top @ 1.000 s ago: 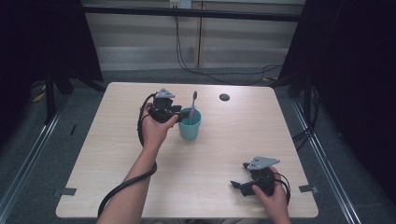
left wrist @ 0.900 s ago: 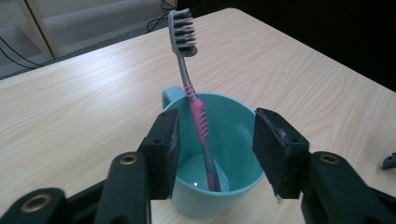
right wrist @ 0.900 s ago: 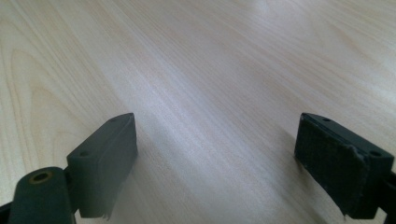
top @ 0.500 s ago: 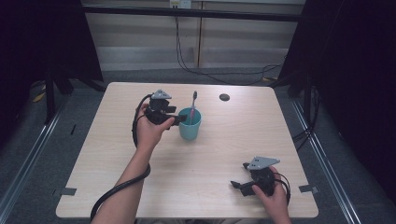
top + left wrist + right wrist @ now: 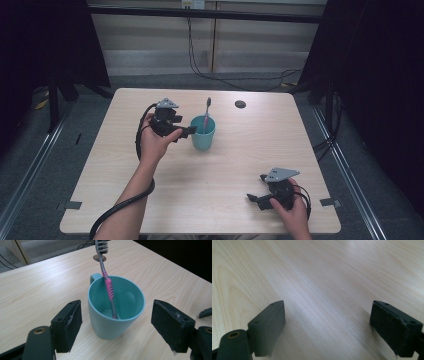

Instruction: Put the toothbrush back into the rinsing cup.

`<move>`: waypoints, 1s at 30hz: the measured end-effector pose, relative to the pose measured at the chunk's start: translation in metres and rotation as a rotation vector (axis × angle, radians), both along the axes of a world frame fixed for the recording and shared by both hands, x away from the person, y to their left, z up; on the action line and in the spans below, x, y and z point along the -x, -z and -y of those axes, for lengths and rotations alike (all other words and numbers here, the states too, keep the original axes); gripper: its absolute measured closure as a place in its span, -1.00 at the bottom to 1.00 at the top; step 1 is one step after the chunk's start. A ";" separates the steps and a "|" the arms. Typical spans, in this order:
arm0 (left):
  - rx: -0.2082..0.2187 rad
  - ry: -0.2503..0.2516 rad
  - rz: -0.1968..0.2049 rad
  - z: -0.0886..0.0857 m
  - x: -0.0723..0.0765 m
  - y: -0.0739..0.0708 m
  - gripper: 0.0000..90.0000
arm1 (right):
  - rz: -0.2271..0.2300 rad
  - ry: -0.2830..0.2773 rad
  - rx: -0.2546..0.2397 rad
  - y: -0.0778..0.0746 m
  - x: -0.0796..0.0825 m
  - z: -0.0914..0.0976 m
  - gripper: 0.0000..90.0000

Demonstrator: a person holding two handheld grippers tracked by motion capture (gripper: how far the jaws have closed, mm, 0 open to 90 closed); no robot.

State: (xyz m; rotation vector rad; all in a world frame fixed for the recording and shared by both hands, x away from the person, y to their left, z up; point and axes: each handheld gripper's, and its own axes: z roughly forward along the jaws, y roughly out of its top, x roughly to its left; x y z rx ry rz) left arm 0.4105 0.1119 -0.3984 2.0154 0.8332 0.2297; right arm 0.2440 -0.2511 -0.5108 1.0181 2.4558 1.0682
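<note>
My left gripper (image 5: 116,322) has just been opening; its jaws sit wide around the blue cup (image 5: 116,312) with the toothbrush (image 5: 108,282), mid-frame, not touching it; my right gripper (image 5: 328,325) is open too

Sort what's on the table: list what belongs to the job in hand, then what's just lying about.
In the job: teal cup; toothbrush standing in it; left gripper, jaws just opened, astride the cup.
Lying about: small dark disc; right gripper, open, idle.
</note>
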 end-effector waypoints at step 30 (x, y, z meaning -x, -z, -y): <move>0.007 0.013 -0.015 -0.019 0.016 0.010 -0.60 | 0.000 -0.001 -0.002 0.000 0.000 0.000 -0.72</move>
